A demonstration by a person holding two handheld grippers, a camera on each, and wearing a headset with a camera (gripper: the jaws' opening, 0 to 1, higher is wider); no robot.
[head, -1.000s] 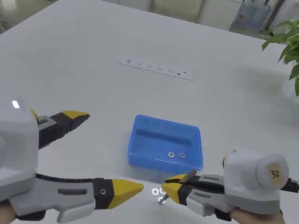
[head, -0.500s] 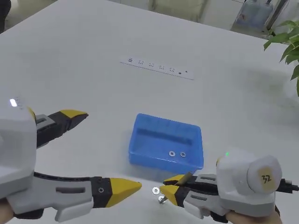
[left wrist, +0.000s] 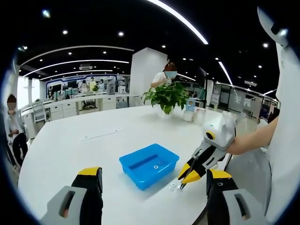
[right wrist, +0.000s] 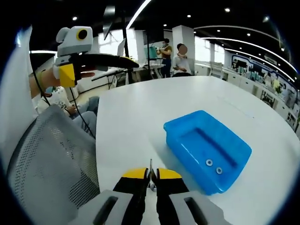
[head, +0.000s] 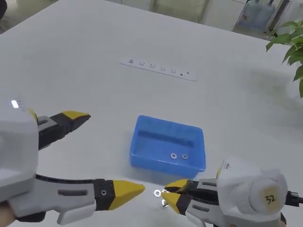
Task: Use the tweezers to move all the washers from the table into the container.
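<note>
On your right gripper (right wrist: 150,174) the fingers clamp thin metal tweezers (right wrist: 151,164) beside small silver washers (head: 157,193) — on your left gripper (left wrist: 153,174) they stand wide apart.

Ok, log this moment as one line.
left tool: open, beside container | right tool: shut on tweezers, tips by table washers | container: two washers inside | task: not done

White socket strip (head: 157,69) set flat in the table (head: 71,52) toward its far edge, leafy green plant (head: 289,40) at the far right edge, grey mesh chair back (right wrist: 49,154) by the near edge, people (right wrist: 180,63) and office desks (left wrist: 89,104) beyond, ceiling light strips (left wrist: 180,19) overhead
</note>
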